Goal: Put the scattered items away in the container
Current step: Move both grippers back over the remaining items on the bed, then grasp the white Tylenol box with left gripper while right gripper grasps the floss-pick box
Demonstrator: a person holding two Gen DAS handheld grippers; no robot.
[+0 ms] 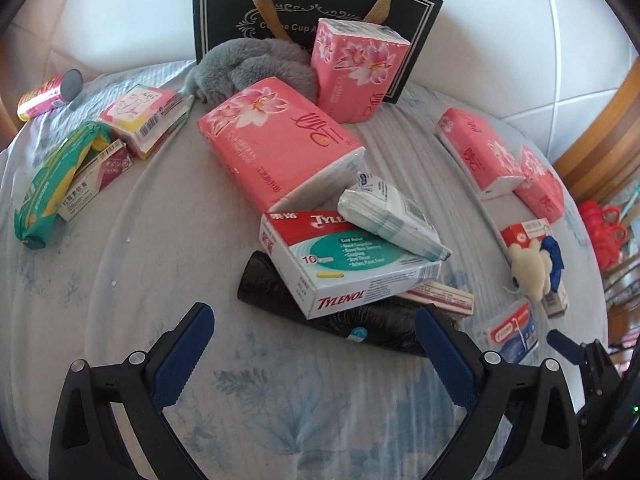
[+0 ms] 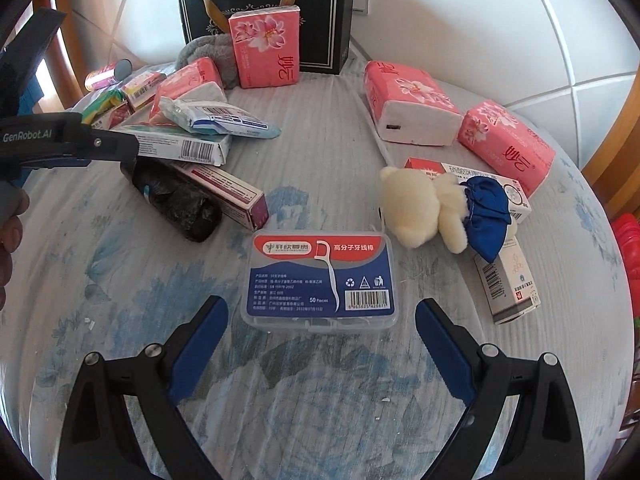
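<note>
A black gift bag (image 1: 304,12) stands at the back of the table; it also shows in the right wrist view (image 2: 320,8). Scattered items lie in front of it. My left gripper (image 1: 316,322) is open and empty, just short of a black bag roll (image 1: 360,320) under a Tylenol box (image 1: 348,264). My right gripper (image 2: 322,318) is open and empty, its fingers on either side of the near edge of a clear floss-pick box (image 2: 320,276). A cream teddy bear (image 2: 424,208) in a blue dress lies to the right of the floss-pick box.
Several pink tissue packs (image 1: 276,140) (image 2: 408,100) lie across the flowered tablecloth (image 1: 160,240). A grey plush (image 1: 256,68) lies by the bag. Small medicine boxes (image 2: 504,280), a green packet (image 1: 52,184) and a pink can (image 1: 48,96) lie around. Tiled wall behind.
</note>
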